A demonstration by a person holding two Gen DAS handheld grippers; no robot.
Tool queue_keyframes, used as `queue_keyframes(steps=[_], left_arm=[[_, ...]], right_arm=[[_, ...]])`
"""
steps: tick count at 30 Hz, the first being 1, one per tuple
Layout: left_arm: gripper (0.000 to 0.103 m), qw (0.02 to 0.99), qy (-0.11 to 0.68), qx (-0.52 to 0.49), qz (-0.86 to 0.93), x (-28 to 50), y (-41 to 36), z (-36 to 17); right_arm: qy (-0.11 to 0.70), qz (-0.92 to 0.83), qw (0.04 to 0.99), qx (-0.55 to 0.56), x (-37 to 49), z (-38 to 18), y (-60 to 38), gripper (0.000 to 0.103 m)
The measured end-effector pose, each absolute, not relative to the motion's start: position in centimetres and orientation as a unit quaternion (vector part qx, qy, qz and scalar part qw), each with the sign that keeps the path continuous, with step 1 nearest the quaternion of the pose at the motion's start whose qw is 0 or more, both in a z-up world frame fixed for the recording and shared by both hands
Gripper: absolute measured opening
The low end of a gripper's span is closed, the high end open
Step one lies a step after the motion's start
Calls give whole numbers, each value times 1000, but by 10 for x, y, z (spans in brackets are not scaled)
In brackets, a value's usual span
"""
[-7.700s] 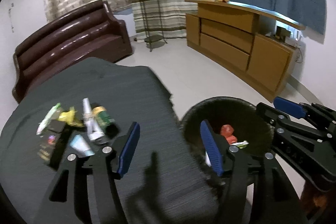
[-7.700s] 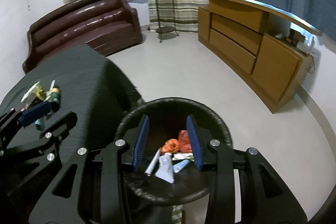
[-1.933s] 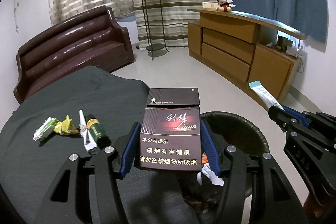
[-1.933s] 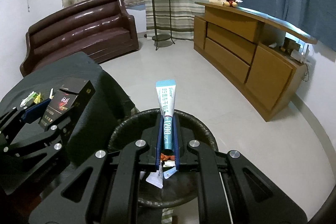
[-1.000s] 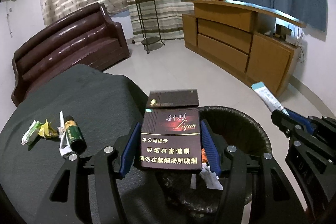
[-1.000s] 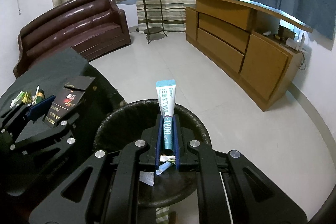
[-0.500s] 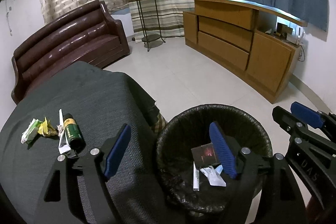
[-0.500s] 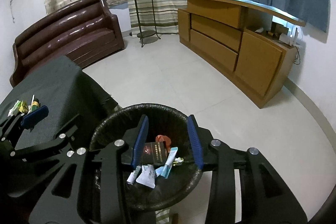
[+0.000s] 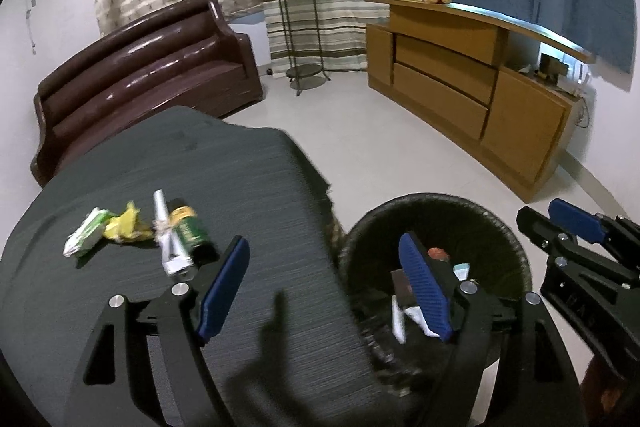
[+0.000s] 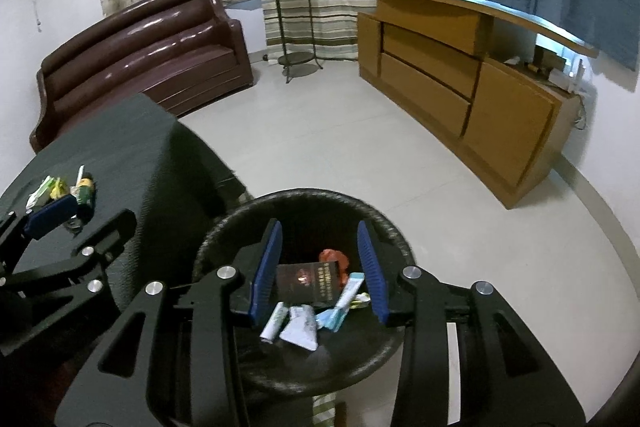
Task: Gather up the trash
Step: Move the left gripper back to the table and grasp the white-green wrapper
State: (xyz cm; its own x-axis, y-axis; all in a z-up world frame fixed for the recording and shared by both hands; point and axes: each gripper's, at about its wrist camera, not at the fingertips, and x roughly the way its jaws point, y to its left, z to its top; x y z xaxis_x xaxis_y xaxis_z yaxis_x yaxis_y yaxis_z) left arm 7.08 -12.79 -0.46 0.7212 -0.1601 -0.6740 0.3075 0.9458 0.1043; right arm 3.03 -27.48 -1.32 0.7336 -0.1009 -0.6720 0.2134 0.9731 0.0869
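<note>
Right wrist view first: my right gripper (image 10: 318,267) hangs over the round black bin lined with a dark plastic bag (image 10: 384,227), its blue pads parted with nothing between them. Its jaws have just been opening, and the blue-and-white tube (image 10: 342,303) now lies on the heap below. Beside the tube in the bin are the dark maroon cigarette box (image 10: 306,281), a crumpled white wrapper (image 10: 300,333), a small pale tube (image 10: 274,321) and something red-orange (image 10: 334,259) behind the box. So that share of the job looks done.

On the left wrist view, my left gripper (image 9: 324,283) is spread wide and empty too; its jaws have also just been opening. One pad sits over the dark grey cloth-covered table (image 9: 240,187), the other over the bin's edge.

Further out on the table, the rest of the trash is bunched together: a white tube with a crimped end (image 9: 168,239), a small green bottle with a yellow label (image 9: 190,229) touching it, a scrap of crumpled yellow wrapper (image 9: 126,227), and a green-and-white packet (image 9: 86,237) at the far left. I count four pieces left to carry over, all well apart from the bin; I judge the task past halfway.
</note>
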Motion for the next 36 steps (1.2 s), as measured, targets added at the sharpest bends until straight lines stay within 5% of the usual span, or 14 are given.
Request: queue_keyframes(steps=[36], left_arm=[[77,922,376,61,64,143,77,-14]], right_arm=[[382,99,919,7,111,-4,-89,39]])
